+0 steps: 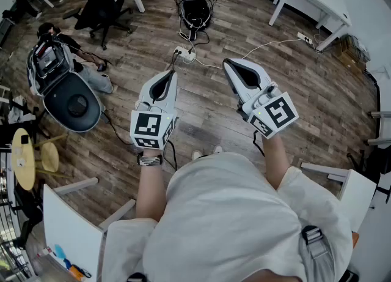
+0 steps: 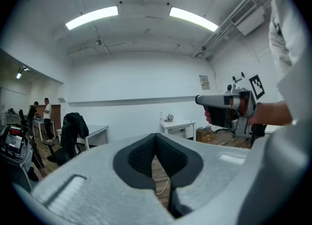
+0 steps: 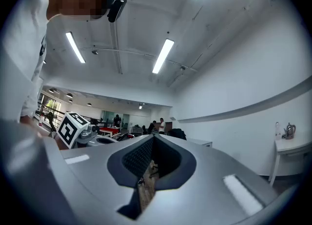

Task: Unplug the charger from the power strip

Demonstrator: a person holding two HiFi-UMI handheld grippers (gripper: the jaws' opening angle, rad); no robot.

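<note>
Both closed and empty, your left gripper (image 1: 171,76) is nearer: the power strip (image 1: 185,54) lies at its one o'clock, ten o'clock from your right gripper (image 1: 228,65).

power strip (image 1: 184,54): too small for detail | shoes (image 1: 206,152): partly hidden

The person holds the left forearm (image 1: 151,183) and right forearm (image 1: 276,159) out ahead of the body, one tool in each hand, side by side and apart. The left tool (image 1: 171,76) points almost level, jaws closed together with nothing between them. The right tool (image 1: 228,63) sits level, likewise closed and empty.
</note>
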